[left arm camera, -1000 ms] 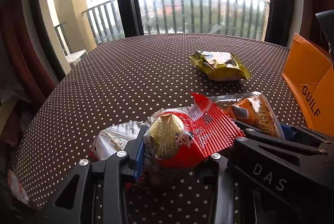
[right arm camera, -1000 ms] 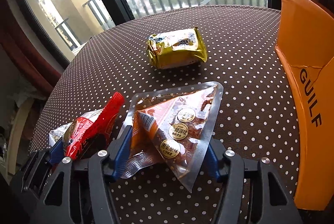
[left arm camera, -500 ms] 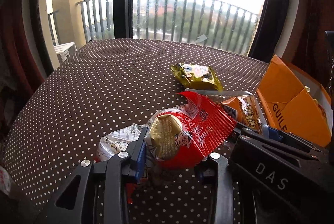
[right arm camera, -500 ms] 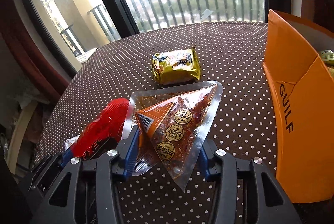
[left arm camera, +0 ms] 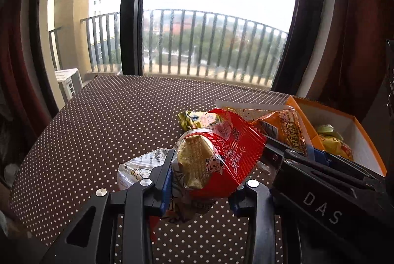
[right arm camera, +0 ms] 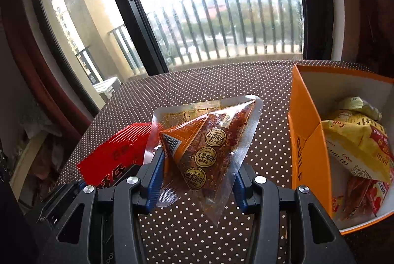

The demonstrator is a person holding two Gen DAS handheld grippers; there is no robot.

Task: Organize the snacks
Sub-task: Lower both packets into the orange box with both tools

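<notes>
My left gripper (left arm camera: 200, 180) is shut on a red snack packet (left arm camera: 221, 155) with a gold-wrapped cake inside and holds it above the dotted table (left arm camera: 103, 121). My right gripper (right arm camera: 197, 173) is shut on a triangular clear-and-orange snack pouch (right arm camera: 206, 140), also lifted; it shows in the left wrist view (left arm camera: 285, 126) too. The orange box (right arm camera: 307, 140) stands to the right and holds several yellow and red snack bags (right arm camera: 357, 138). A yellow-green packet (left arm camera: 194, 118) lies on the table behind the red packet.
A white-silver packet (left arm camera: 138, 168) lies on the table beside my left gripper's left finger. The table's far edge meets a balcony window (left arm camera: 211, 17) with a dark frame. Curtains hang at both sides.
Both grippers have lifted with their packets and tilted up. The orange box's open inside has come into view at the right.
</notes>
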